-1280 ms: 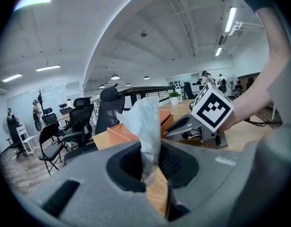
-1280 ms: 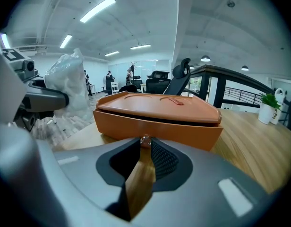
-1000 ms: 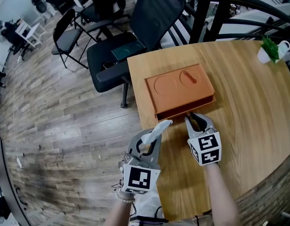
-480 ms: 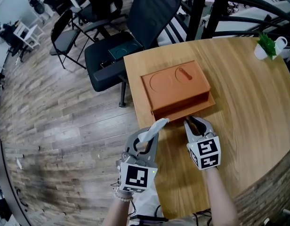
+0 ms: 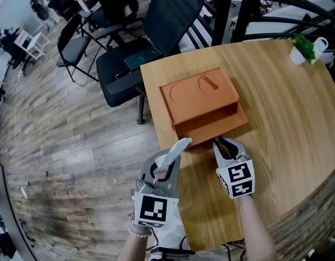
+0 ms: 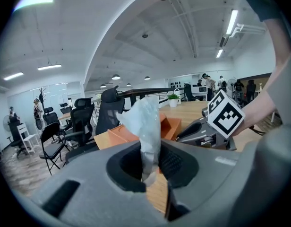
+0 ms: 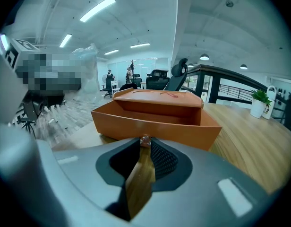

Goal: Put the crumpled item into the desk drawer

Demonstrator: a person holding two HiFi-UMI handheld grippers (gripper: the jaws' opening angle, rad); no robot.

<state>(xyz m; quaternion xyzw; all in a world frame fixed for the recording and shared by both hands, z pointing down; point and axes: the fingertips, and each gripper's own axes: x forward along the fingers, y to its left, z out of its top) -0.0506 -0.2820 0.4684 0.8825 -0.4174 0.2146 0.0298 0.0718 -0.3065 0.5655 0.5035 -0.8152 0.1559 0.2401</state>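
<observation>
Drawer (image 5: 211, 130) slid further out, right gripper (image 5: 225, 142) pinching its knob (image 7: 144, 140); left gripper (image 5: 169, 157) clamps crumpled plastic (image 5: 178, 147).

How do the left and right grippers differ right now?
The left gripper clamps the crumpled item, which sticks up free; the right gripper pinches the knob of the drawer. The left hangs at the edge of the table, the right over it. Both face the open drawer.

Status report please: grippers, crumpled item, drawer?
Left gripper shut on crumpled plastic. Right gripper pinching drawer knob; drawer open. Nothing seen in the way.
</observation>
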